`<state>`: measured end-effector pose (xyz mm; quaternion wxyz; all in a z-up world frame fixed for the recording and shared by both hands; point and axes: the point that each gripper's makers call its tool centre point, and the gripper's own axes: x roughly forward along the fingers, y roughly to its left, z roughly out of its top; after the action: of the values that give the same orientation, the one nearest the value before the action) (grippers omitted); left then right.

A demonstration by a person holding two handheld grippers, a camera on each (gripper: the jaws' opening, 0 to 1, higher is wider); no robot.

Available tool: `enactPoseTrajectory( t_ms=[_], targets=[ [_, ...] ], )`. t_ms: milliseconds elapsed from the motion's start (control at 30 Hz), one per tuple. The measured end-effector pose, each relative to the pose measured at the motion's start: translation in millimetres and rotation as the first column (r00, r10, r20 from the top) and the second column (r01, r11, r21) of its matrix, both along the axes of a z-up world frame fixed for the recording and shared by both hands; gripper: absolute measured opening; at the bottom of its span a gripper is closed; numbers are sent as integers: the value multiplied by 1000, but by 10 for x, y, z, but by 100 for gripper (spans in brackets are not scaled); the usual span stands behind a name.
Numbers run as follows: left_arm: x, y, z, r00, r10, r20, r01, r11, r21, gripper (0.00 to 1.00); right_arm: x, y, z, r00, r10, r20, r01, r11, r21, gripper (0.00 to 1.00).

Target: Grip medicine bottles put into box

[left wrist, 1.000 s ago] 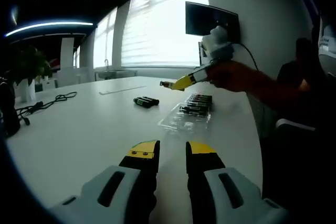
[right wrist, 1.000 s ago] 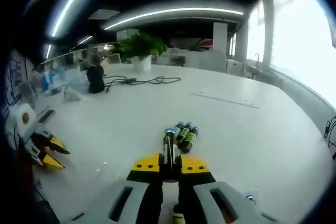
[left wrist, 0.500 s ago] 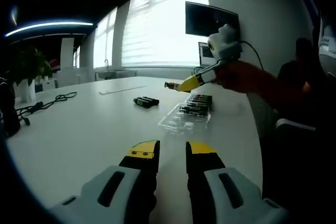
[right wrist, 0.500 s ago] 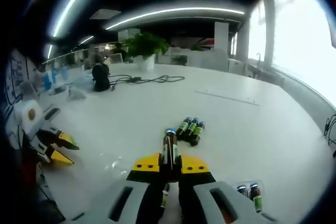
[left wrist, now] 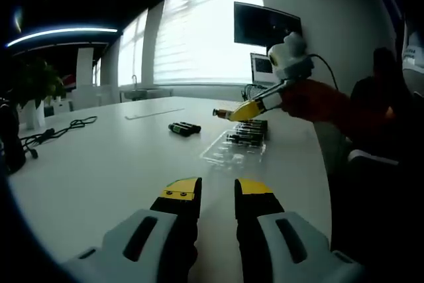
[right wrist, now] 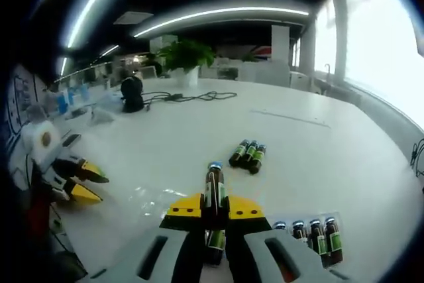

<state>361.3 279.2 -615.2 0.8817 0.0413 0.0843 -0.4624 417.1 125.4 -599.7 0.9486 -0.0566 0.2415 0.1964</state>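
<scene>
Low in the left gripper view, the left gripper (left wrist: 217,192) sits just above the white worktop (left wrist: 99,164) with its yellow-tipped jaws apart and nothing between them. Beyond it lies the clear plastic box (left wrist: 237,144), a shallow tray with dark medicine bottles lined up in its far end. To the left of the box, three loose bottles (left wrist: 183,128) lie side by side on the worktop. Above the box the right gripper (left wrist: 233,113) reaches in from the right, held by a person's hand (left wrist: 311,101), and its jaws are clamped on a small held bottle (left wrist: 222,113) raised clear of the worktop. A black cable (left wrist: 56,131) trails across the far left of the worktop, and a dark monitor (left wrist: 266,26) hangs on the wall behind.

Looking along the right gripper view, the right gripper (right wrist: 214,205) is closed on the held bottle (right wrist: 214,189), which stands out forward between the jaws with its cap away from the camera. The three loose bottles (right wrist: 248,154) lie together just beyond it. At lower right, a row of bottles (right wrist: 313,233) rests in the box. The left gripper (right wrist: 83,181) shows at the left edge, jaws spread. A potted plant (right wrist: 185,57) and a cable (right wrist: 189,96) sit at the far side.
</scene>
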Motion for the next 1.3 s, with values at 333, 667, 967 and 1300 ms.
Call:
enactPoseTrajectory(
  t_ms=[333,667,967,1300],
  targets=[
    [0,3,1,1000,-1,0,1,1000,-1,14,-67,23,-57,1000,-9,-12,9,1000,10,6],
    [0,8,-3,1000,1,1,-1,1000,1,14,-136,83,-112,1000,-10,-19,10,1000,-8,7],
    [-2,9,-2,1000,-1,0,1,1000,-2,14,-174,104,-177,999,-25,-27,23,998,-65,7],
    [-5,5,-6,1000,-1,1,1,1000,1,14,-233,92,-263,997,-48,-63,44,997,-65,7]
  ],
)
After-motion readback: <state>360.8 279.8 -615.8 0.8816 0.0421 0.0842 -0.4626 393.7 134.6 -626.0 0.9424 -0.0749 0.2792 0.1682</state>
